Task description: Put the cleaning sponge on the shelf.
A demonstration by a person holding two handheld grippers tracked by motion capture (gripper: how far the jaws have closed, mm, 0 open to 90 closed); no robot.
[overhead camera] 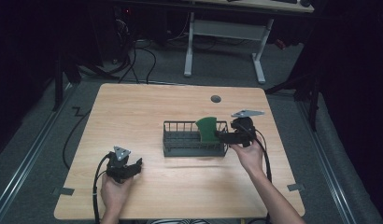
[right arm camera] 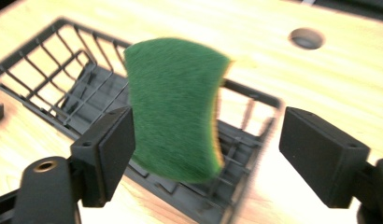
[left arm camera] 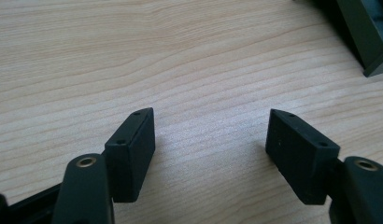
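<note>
At the lower left of the high view, your left claw [overhead camera: 133, 167] rests on the counter [overhead camera: 147, 107] with its jaws spread wide and nothing between them. Right of centre sits the dark wire basket [overhead camera: 180, 140], the green sponge [overhead camera: 208, 129] standing upright at its right end. Your right claw [overhead camera: 221, 136] sits just beside the sponge, jaws wide apart; in the right gripper view the sponge [right arm camera: 173, 109] lies between them, unclamped.
</note>
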